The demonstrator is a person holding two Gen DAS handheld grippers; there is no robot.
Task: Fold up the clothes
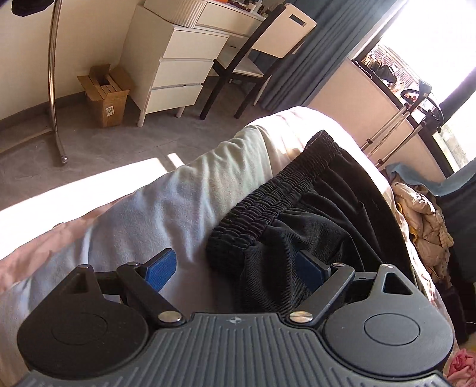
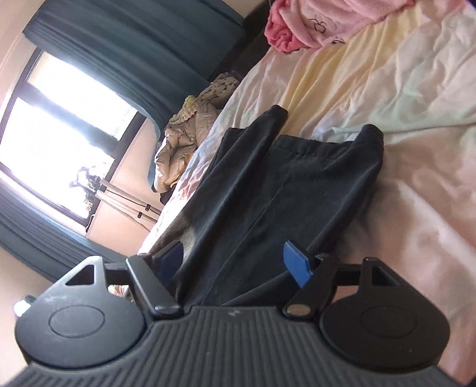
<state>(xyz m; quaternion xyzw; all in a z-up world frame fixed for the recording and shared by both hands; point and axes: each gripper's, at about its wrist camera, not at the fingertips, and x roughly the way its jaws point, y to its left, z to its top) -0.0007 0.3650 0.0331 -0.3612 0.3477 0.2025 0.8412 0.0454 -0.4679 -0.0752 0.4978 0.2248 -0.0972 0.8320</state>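
The black shorts (image 1: 312,208) lie spread on the bed (image 1: 154,202), which serves as the landmark here: elastic waistband (image 1: 267,193) toward the bed's edge by the floor, leg hems (image 2: 312,143) further in toward the pink towel (image 2: 327,20); to fold them well, I judge each tool should pinch a corner cleanly through both layers, lift together and keep the cloth taut, so one half lands square on the other without dragging the sheet; the left tool (image 1: 238,268) stands wide open, straddling the waistband's near corner, one pad over the bare bed, the other over black cloth, gripping nothing; the right tool (image 2: 235,262) is also open, the shorts' cloth running loose between its pads, unpinched.
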